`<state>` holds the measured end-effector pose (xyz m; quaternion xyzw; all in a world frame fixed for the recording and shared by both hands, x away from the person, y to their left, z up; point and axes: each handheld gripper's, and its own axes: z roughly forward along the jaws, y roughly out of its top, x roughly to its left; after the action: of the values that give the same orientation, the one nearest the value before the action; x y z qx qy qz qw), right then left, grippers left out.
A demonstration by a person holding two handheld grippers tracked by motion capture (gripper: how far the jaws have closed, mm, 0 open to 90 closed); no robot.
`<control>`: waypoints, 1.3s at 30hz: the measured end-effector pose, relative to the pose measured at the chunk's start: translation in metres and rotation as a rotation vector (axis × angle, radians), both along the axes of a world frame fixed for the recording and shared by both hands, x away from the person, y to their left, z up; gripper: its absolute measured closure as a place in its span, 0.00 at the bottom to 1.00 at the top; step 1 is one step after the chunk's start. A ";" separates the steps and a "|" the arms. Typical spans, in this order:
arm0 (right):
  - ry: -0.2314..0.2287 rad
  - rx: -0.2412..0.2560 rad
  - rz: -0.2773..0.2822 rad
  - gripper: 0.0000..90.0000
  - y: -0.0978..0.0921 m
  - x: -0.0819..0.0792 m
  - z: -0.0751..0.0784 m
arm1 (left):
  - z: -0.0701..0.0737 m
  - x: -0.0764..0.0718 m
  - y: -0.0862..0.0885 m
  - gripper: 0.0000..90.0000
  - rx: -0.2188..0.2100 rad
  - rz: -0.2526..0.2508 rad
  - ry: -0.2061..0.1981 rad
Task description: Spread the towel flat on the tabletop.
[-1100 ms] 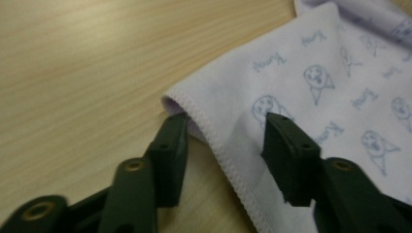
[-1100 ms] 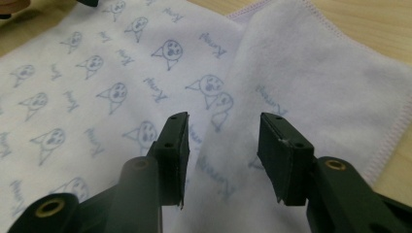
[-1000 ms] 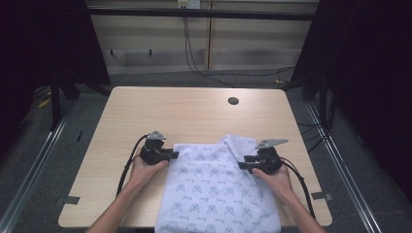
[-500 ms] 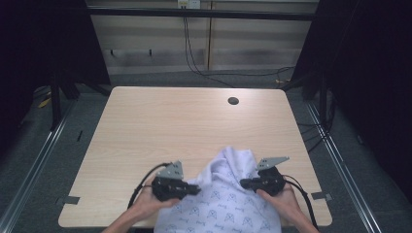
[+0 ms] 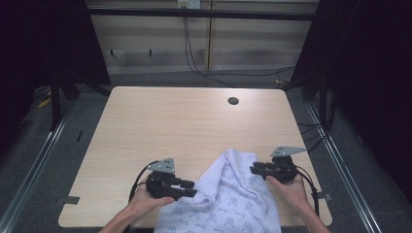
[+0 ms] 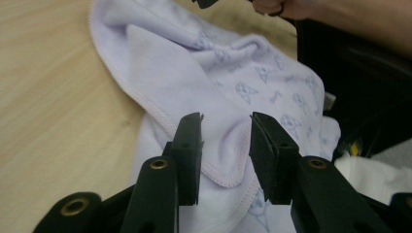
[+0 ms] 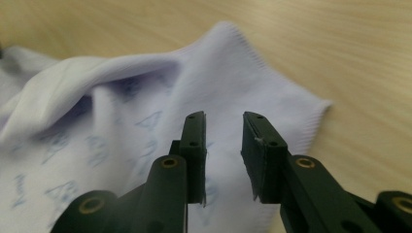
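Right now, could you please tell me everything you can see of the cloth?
The cloth is pale lilac, soft knit-looking fabric printed with small bluish motifs and stitched along its hem. It lies rumpled at the near edge of the table, bunched into folds, one ribbed corner pointing away from the person, its near part hanging over the edge. The left gripper stands open with a hemmed fold between its jaws; the right gripper stands open over the ribbed corner.

Garment (image 5: pixel 233 194): pale lilac, printed with small blue-grey motifs, lilac stitched hem. Table (image 5: pixel 160 126): light wood grain. Left gripper (image 5: pixel 187 189) and right gripper (image 5: pixel 256 169): black, brass-coloured rivets
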<state>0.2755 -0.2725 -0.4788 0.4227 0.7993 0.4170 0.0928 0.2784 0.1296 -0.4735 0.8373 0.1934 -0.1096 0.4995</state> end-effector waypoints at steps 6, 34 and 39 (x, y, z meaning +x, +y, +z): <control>0.008 -0.020 -0.072 0.71 -0.011 0.034 -0.011 | -0.003 0.009 -0.004 0.71 0.060 0.073 -0.007; 0.004 0.098 -0.045 0.97 0.005 0.059 -0.011 | -0.024 -0.021 -0.029 0.61 0.174 0.036 0.037; -0.056 0.134 -0.087 0.98 -0.011 0.051 0.005 | -0.023 -0.017 -0.024 0.71 0.150 0.053 0.048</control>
<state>0.3263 -0.2831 -0.4737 0.4504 0.7474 0.4770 0.1046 0.2616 0.1052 -0.4961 0.8641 0.2351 -0.1016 0.4333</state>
